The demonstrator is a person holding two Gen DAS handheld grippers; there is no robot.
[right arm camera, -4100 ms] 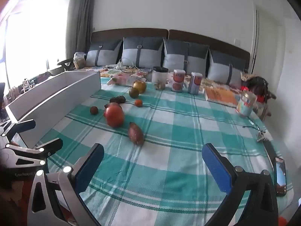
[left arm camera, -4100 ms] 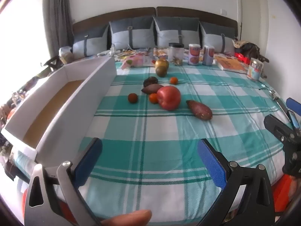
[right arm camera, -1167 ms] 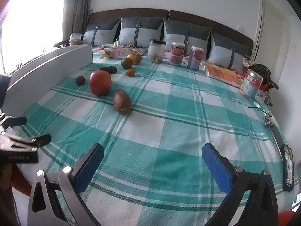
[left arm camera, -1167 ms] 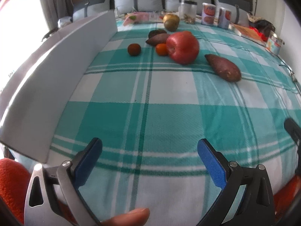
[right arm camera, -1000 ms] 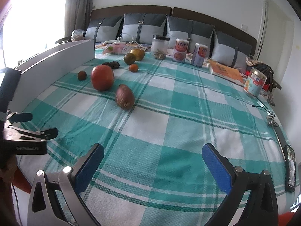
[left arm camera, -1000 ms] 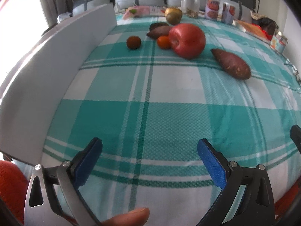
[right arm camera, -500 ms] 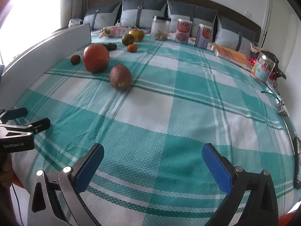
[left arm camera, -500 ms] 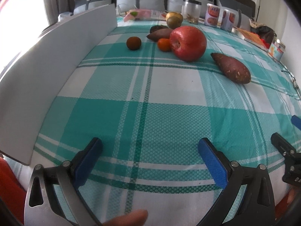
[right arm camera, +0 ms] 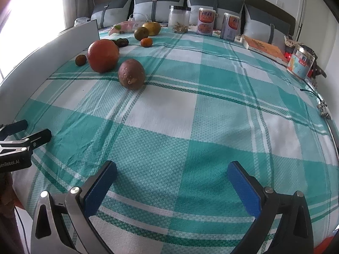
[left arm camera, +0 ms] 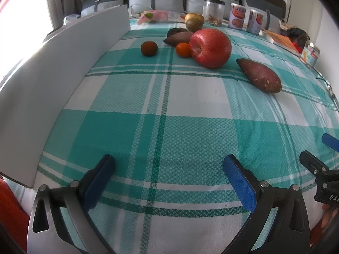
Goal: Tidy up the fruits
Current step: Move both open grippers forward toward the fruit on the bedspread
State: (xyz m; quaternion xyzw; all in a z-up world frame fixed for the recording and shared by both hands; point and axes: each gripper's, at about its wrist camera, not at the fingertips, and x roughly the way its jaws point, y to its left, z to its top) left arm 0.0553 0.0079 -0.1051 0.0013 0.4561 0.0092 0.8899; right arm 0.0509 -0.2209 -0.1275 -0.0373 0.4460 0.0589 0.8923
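A large red apple [left arm camera: 210,48] sits on the teal plaid cloth with a small orange [left arm camera: 183,50], a dark round fruit [left arm camera: 149,48], a sweet potato [left arm camera: 259,75] to its right, another sweet potato [left arm camera: 178,38] behind and a green-brown fruit [left arm camera: 193,24] further back. In the right wrist view the apple [right arm camera: 103,55] and the near sweet potato [right arm camera: 131,73] lie far left. My left gripper [left arm camera: 168,174] is open and empty, low over the near cloth. My right gripper [right arm camera: 172,181] is open and empty, near the front edge.
A long white box [left arm camera: 63,63] runs along the left side. A clear jar [right arm camera: 179,19], two cans [right arm camera: 206,21], a book [right arm camera: 262,46] and another can [right arm camera: 302,64] stand at the back and right. Pillows line the headboard. Keys [right arm camera: 323,109] lie at the right edge.
Both grippers have dropped lower and moved forward over the cloth toward the fruit. Both stay open and empty. No fruit has moved.
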